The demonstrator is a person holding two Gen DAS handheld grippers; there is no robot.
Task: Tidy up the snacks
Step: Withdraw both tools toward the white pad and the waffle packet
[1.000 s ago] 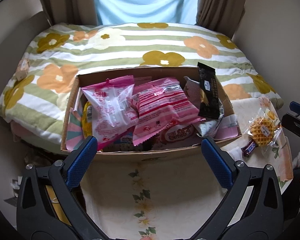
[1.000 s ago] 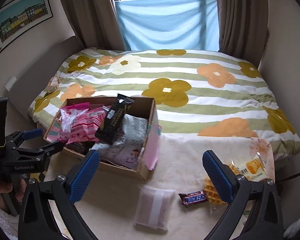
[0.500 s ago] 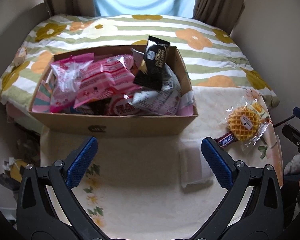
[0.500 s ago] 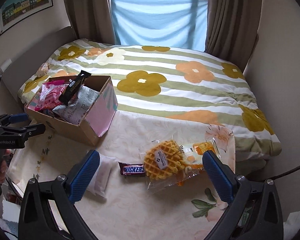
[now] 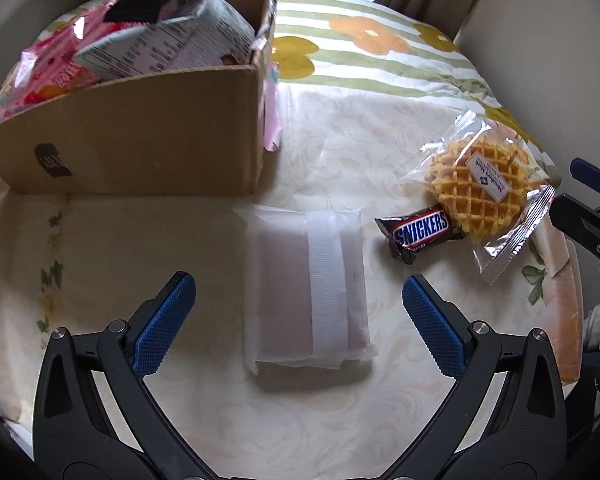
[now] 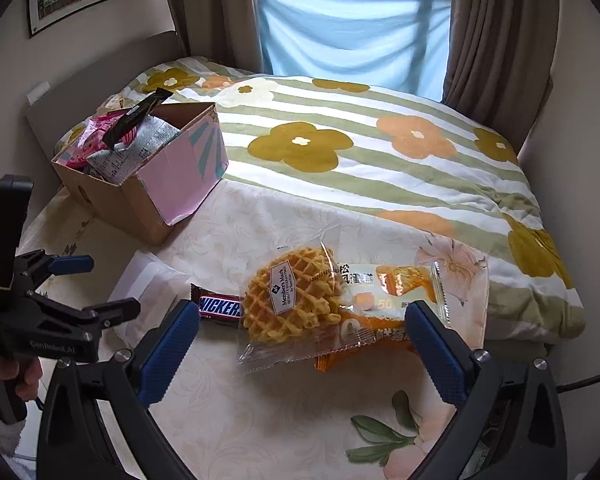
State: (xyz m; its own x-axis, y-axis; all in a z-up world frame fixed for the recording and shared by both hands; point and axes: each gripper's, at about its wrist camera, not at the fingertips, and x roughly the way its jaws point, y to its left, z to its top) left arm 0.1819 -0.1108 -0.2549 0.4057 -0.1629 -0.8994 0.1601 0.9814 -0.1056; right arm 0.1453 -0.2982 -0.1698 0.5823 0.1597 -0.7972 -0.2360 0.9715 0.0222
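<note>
Jaws of both grippers gape, empty; brown cardboard box (image 5: pixel 140 136) nearly full; four packets remain on worktop (image 5: pixel 180 420).

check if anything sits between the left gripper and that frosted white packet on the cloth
Nothing visible does. The left gripper is open, and the frosted white packet lies flat between its fingers on bare cloth. The Snickers bar lies off to the right, outside the gap.
</note>
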